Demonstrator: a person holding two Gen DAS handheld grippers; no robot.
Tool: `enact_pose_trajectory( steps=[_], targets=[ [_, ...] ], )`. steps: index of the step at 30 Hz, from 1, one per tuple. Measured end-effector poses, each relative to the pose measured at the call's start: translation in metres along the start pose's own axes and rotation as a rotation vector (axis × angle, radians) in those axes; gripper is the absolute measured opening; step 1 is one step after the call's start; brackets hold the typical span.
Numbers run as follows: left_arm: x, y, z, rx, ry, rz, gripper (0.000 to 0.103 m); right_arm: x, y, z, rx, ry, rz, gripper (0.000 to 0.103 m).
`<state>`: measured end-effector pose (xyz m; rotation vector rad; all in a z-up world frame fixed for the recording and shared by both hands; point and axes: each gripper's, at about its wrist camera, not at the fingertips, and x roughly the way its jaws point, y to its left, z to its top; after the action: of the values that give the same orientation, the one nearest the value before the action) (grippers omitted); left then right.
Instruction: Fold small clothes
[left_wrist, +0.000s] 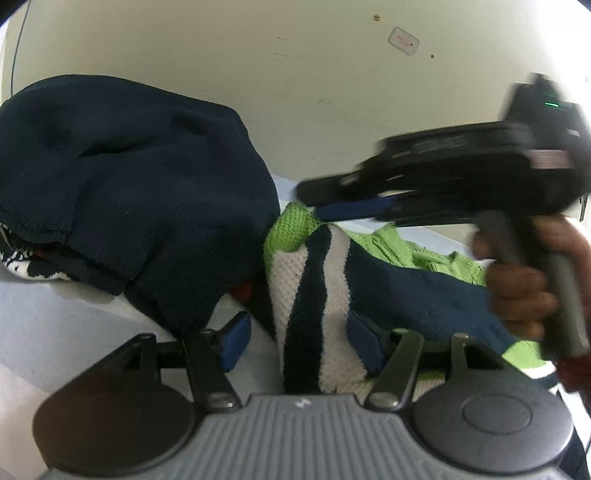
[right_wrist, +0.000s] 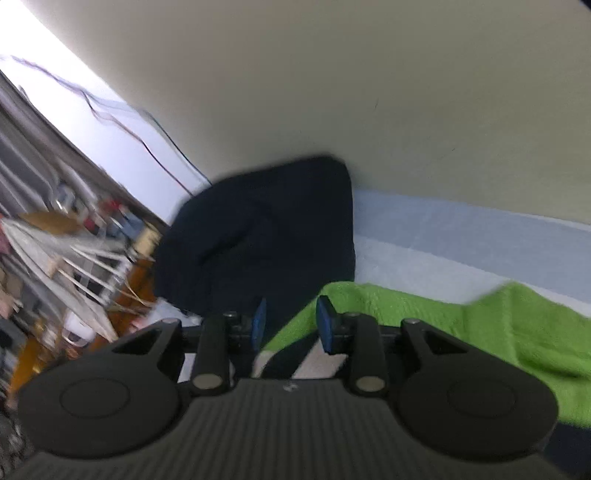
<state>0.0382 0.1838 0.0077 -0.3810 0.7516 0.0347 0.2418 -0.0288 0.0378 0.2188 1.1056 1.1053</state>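
Observation:
A knit garment (left_wrist: 332, 280) striped in white and navy with bright green parts lies on the pale surface. Its striped fold runs up between the fingers of my left gripper (left_wrist: 299, 339), which is open; the left pad (left_wrist: 234, 339) stands free of the cloth. My right gripper (left_wrist: 312, 203), blurred and held by a hand (left_wrist: 517, 291), hovers over the garment's green far corner. In the right wrist view the right gripper (right_wrist: 291, 326) is open above the green knit (right_wrist: 461, 325), with nothing pinched. A heap of navy knitwear (left_wrist: 129, 184) lies left of it, seen again as navy knitwear (right_wrist: 266, 229).
A cream wall (left_wrist: 295, 74) with a small sticker (left_wrist: 403, 40) closes the far side. The pale blue sheet (right_wrist: 461, 236) runs along it. Cluttered shelves (right_wrist: 55, 277) and loose cables (right_wrist: 147, 140) lie off to the left.

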Motion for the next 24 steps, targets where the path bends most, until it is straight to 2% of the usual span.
enact_pose_trajectory(
  steps=[2,4,11,17,21,22,24],
  targets=[
    [0.000,-0.003,0.000,0.016,0.003,0.006,0.060,0.010,-0.010,0.002,0.014,0.054,0.001,0.040],
    [0.005,-0.005,0.004,0.027,0.002,0.013,0.061,0.016,-0.019,0.001,0.070,0.135,0.047,0.042],
    [0.007,-0.017,0.002,0.056,-0.003,0.033,0.064,-0.019,-0.028,-0.009,0.200,0.127,0.262,0.044],
    [0.008,-0.019,0.000,0.078,-0.006,0.038,0.068,-0.024,-0.026,-0.002,0.254,-0.004,0.407,0.047],
    [0.005,-0.018,0.000,0.076,-0.005,0.032,0.068,-0.023,-0.015,0.008,0.254,-0.113,0.413,0.047],
    [0.005,-0.017,0.000,0.075,-0.004,0.031,0.068,-0.023,-0.010,0.008,0.251,-0.162,0.401,0.047],
    [0.005,-0.017,0.000,0.074,-0.004,0.031,0.068,-0.035,-0.008,0.009,0.235,-0.211,0.393,0.048]
  ],
)
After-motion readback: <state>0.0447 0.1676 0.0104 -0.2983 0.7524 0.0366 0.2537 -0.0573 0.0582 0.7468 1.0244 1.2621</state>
